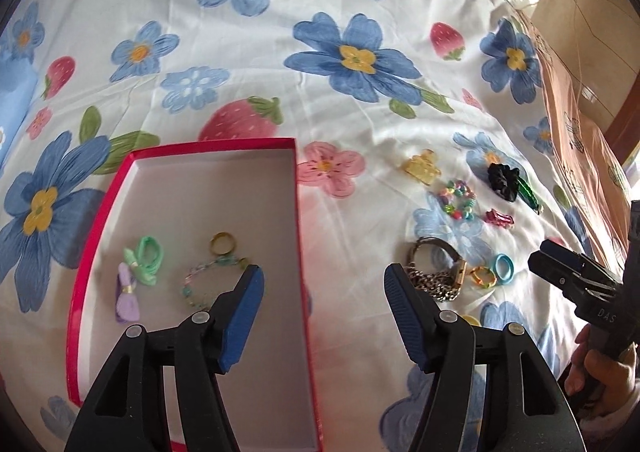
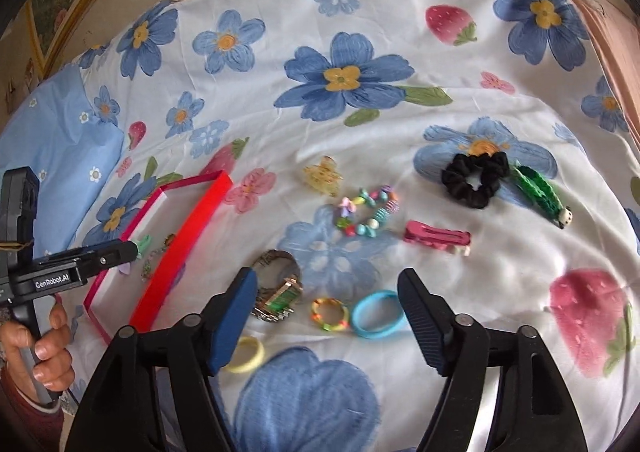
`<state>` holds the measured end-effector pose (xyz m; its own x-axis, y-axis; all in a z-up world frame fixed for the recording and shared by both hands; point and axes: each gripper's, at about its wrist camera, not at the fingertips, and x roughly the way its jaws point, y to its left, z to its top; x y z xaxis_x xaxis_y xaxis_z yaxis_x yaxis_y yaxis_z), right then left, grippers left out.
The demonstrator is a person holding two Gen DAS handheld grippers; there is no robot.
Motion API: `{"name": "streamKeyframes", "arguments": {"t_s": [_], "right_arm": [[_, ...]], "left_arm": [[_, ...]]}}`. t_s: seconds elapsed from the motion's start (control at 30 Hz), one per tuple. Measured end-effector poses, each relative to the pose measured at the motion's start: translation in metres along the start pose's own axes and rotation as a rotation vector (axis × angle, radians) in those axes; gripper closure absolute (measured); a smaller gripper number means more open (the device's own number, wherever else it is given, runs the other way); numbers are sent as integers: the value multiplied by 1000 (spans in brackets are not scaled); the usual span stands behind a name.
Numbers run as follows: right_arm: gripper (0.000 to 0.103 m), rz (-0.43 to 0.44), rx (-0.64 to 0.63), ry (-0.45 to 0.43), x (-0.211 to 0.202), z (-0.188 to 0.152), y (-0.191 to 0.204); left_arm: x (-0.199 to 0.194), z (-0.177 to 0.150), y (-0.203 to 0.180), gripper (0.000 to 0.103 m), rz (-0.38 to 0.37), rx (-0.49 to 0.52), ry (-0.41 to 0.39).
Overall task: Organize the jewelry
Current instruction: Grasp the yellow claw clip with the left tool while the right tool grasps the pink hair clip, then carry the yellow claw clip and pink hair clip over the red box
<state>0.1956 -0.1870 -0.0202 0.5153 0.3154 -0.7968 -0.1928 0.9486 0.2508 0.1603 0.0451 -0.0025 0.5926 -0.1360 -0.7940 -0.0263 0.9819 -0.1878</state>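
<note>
Lying beyond the right gripper's (image 2: 328, 318) open jaws: blue ring (image 2: 378, 314).

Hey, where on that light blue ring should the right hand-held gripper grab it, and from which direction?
Probably from above. The light blue ring lies flat on the bedsheet, so pinch one side of its band, one finger inside the hole and one outside. Take the right-hand side, away from the multicolored ring that almost touches it. The right hand-held gripper is open above it.
</note>
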Motion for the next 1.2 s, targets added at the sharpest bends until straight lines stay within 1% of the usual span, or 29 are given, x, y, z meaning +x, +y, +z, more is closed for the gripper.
{"name": "streamKeyframes", "arguments": {"t_s": [0.1, 0.2, 0.3, 0.37, 0.53, 0.67, 0.87, 0.97, 1.03, 1.07, 1.13, 1.17, 1.2], "right_arm": [[23, 4, 4, 13, 1, 1, -14], [23, -37, -30, 35, 4, 4, -22], [23, -21, -51, 37, 5, 11, -31], [23, -31, -73, 37, 6, 16, -36], [24, -35, -119, 56, 16, 29, -50], [25, -16, -178, 99, 30, 36, -56], [33, -4, -287, 168, 54, 41, -57], [37, 6, -319, 195, 64, 42, -57], [46, -2, -331, 209, 71, 42, -59], [49, -8, -334, 217, 75, 41, -61], [66, -20, -331, 227, 80, 40, -64], [70, -25, -329, 226, 81, 40, -65], [78, -30, -327, 224, 80, 40, -66]], "left_arm": [[8, 8, -12, 38, -13, 27, 6], [18, 17, -25, 38, -21, 66, 17], [30, 27, -39, 37, -30, 107, 22], [40, 34, -46, 37, -33, 123, 29], [72, 55, -66, 37, -45, 166, 46], [104, 75, -82, 33, -68, 209, 64], [154, 98, -101, 33, -91, 239, 98], [181, 106, -111, 33, -67, 259, 112], [192, 108, -116, 34, -62, 269, 118], [200, 109, -118, 36, -55, 275, 124], [211, 111, -120, 55, -52, 280, 136], [215, 110, -121, 63, -59, 278, 149], [218, 110, -120, 63, -62, 273, 153]]}}
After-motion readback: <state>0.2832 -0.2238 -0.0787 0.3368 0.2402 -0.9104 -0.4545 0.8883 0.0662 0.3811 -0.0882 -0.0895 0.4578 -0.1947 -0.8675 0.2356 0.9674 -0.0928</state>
